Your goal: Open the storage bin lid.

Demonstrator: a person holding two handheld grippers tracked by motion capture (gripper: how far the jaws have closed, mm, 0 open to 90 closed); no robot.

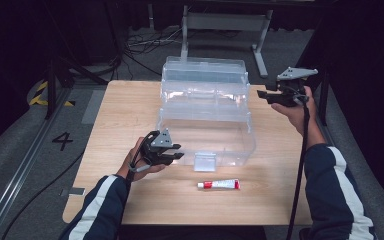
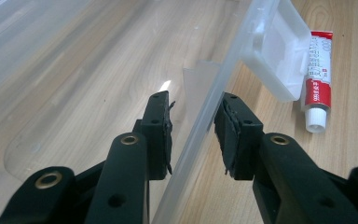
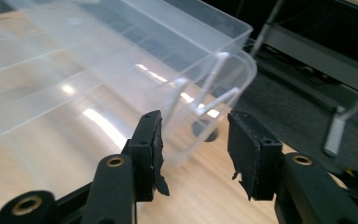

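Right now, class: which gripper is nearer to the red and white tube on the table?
Left. The left gripper straddles the clear box's front wall, near the tube; the right gripper hovers by the box's far right corner.

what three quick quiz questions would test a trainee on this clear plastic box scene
1. True or false: the left gripper has its jaws on either side of the front wall of the clear plastic tiered storage box.
2. Which colours are on the small glue tube lying on the light wooden table?
3. Is anything between the jaws of the right gripper: A) the tube B) nothing?

Key: 1 true; 2 red and white; 3 B
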